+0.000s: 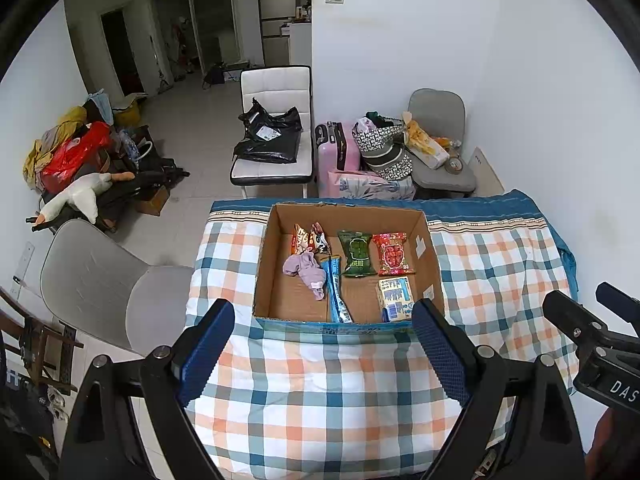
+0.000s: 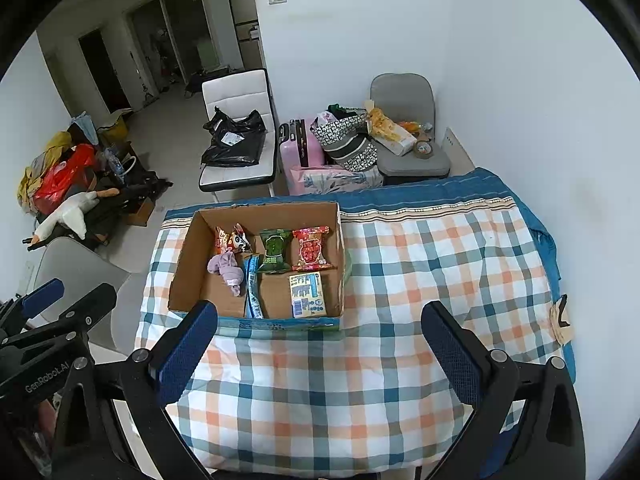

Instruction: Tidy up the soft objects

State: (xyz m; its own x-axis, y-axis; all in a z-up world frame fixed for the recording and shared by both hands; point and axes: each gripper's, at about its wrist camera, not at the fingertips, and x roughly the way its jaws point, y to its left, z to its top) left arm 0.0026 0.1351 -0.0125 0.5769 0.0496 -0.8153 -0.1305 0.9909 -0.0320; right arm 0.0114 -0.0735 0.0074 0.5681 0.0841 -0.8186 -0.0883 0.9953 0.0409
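Cardboard box [image 1: 430, 258] of crinkly snack packets [image 1: 355, 253], limp lilac cloth [image 1: 306, 271].

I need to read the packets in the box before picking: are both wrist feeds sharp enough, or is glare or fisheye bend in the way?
Left wrist view: cardboard box central and sharp, no glare on the green packet; straight lines bow toward the black corners. Right wrist view: equally sharp, even light, red packet print too small to read.
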